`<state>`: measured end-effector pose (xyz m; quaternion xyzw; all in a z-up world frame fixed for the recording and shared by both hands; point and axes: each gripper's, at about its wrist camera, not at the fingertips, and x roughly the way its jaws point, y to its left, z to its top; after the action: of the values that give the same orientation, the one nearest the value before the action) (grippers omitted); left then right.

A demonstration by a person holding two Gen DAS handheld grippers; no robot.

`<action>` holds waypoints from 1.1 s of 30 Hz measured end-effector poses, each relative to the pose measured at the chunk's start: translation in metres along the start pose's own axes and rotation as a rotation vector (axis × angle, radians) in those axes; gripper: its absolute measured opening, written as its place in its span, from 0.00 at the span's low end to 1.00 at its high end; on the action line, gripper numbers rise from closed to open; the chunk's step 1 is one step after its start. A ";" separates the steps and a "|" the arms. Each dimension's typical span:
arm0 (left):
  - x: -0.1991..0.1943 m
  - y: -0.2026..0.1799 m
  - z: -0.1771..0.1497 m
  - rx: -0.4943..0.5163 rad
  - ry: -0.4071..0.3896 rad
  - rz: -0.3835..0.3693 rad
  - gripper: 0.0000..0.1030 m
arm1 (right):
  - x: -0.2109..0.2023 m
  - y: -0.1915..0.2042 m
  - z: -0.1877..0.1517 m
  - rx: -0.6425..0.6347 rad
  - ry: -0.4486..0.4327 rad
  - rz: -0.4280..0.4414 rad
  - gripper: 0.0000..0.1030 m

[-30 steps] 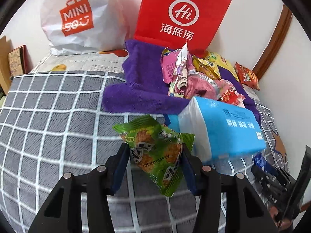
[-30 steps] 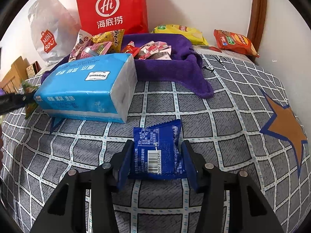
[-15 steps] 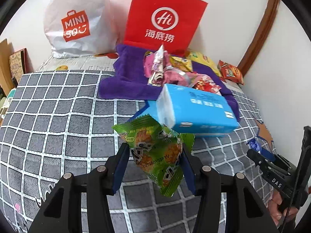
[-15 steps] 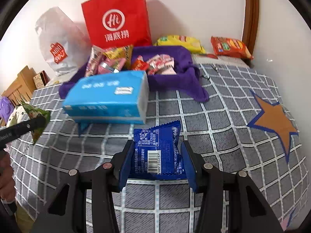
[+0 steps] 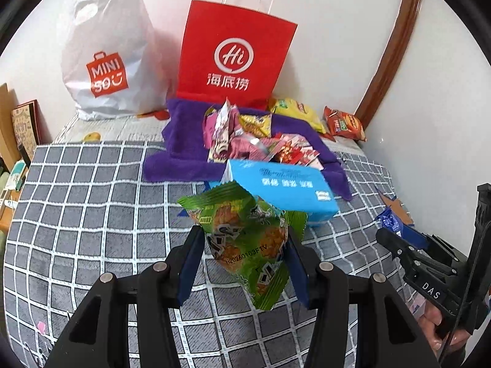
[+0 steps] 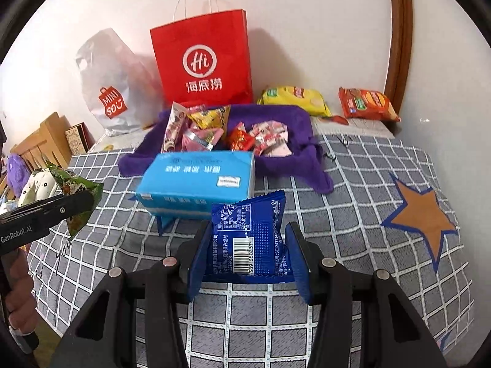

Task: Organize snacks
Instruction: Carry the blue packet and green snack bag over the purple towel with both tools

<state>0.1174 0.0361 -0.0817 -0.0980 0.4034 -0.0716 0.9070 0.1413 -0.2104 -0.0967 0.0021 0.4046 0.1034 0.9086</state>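
My left gripper (image 5: 244,247) is shut on a green snack packet (image 5: 245,239), held above the checked bedspread (image 5: 92,202). My right gripper (image 6: 247,245) is shut on a blue snack packet (image 6: 248,236), barcode side up, also lifted off the bed. Beyond both lies a blue tissue pack (image 6: 199,181). Behind it a purple towel (image 6: 294,128) holds a heap of pink, yellow and red snack packets (image 6: 214,132). The right gripper shows at the right edge of the left wrist view (image 5: 389,224), the left gripper at the left edge of the right wrist view (image 6: 76,202).
A red paper bag (image 6: 202,61) and a white plastic bag (image 6: 113,92) stand against the back wall. A yellow chip bag (image 6: 294,99) and an orange-red one (image 6: 366,104) lie near the wall at right. Wooden furniture (image 6: 40,141) is at left.
Both grippers have risen and drawn back with their packets; the tissue pack and towel now look smaller and farther away. Neither grip has altered.
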 end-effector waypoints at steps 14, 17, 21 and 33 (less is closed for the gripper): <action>-0.009 -0.017 0.030 0.014 -0.041 -0.028 0.48 | -0.010 -0.006 0.034 0.038 -0.036 -0.006 0.47; -0.008 -0.020 0.035 0.021 -0.044 -0.030 0.48 | -0.007 -0.008 0.040 0.048 -0.034 0.002 0.47; -0.006 -0.021 0.043 0.026 -0.046 -0.032 0.48 | -0.004 -0.009 0.047 0.054 -0.033 0.010 0.47; 0.007 -0.025 0.058 0.027 -0.038 -0.047 0.48 | 0.005 -0.014 0.063 0.061 -0.035 0.008 0.47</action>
<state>0.1638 0.0176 -0.0428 -0.0964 0.3826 -0.0964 0.9138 0.1938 -0.2177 -0.0592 0.0335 0.3915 0.0946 0.9147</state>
